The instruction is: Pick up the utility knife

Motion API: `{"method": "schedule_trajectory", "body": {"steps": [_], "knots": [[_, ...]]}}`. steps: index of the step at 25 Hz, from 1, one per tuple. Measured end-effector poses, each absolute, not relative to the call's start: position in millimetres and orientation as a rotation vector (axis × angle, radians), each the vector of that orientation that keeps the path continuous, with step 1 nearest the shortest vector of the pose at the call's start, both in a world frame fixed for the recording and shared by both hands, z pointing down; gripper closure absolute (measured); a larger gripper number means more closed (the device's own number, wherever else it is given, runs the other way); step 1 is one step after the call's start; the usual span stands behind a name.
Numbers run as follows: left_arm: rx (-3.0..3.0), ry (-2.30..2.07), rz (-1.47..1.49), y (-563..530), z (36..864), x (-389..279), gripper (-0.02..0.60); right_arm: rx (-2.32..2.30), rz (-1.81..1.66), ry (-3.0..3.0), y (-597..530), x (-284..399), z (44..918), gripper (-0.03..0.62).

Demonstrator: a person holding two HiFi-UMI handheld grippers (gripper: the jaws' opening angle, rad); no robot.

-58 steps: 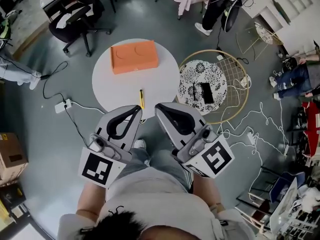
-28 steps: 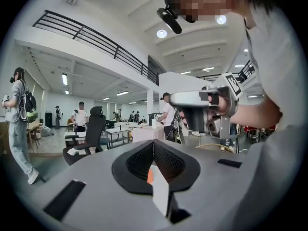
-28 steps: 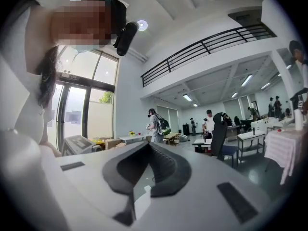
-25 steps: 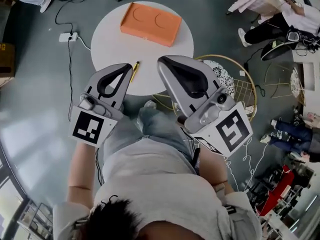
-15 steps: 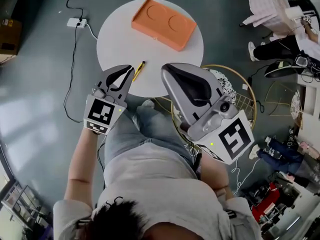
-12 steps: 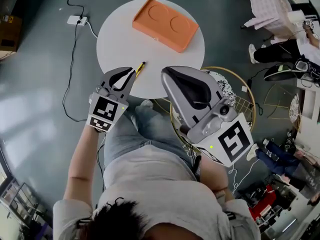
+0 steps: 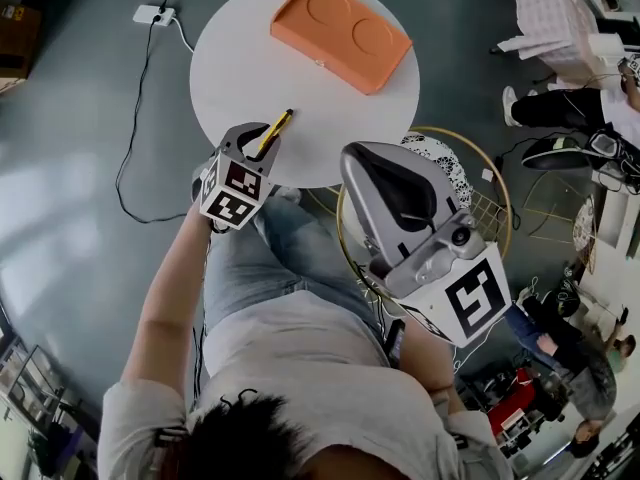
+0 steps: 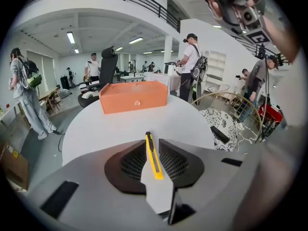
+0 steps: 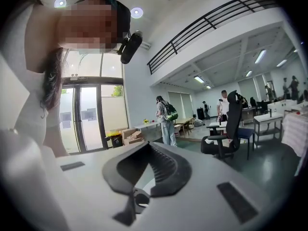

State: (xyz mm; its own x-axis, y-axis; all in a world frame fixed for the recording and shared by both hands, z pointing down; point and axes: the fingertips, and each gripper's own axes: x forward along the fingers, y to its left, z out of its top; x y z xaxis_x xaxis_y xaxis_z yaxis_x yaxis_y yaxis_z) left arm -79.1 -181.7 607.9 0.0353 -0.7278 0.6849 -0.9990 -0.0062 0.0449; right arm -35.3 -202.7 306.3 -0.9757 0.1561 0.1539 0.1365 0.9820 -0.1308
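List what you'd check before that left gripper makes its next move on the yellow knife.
1. Utility knife lies flat on the white table: ok.
2. Knife lined up between the left gripper jaws: ok.
3. Those jaws apart, not yet closed on the knife: ok.
4. Orange box apart from the knife: ok.
5. Right gripper raised off the table, jaws together, empty: ok.
6. Blade retracted: cannot tell.

Utility knife (image 8: 152,159) between parted fingers (image 8: 129,161)
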Motion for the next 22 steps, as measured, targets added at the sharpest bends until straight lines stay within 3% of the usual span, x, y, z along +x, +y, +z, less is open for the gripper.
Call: {"method": "schedule_trajectory", "body": {"steps": [16, 22], "knots": [[1.635, -1.707, 0.716, -180, 653, -78, 0.489, -0.191, 0.18, -2.942, -204, -21, 315, 0.586], [1.616, -1.676, 0.754, -181, 654, -76, 0.514, -0.197, 0.174, -2.949, -201, -20, 313, 0.586]]}}
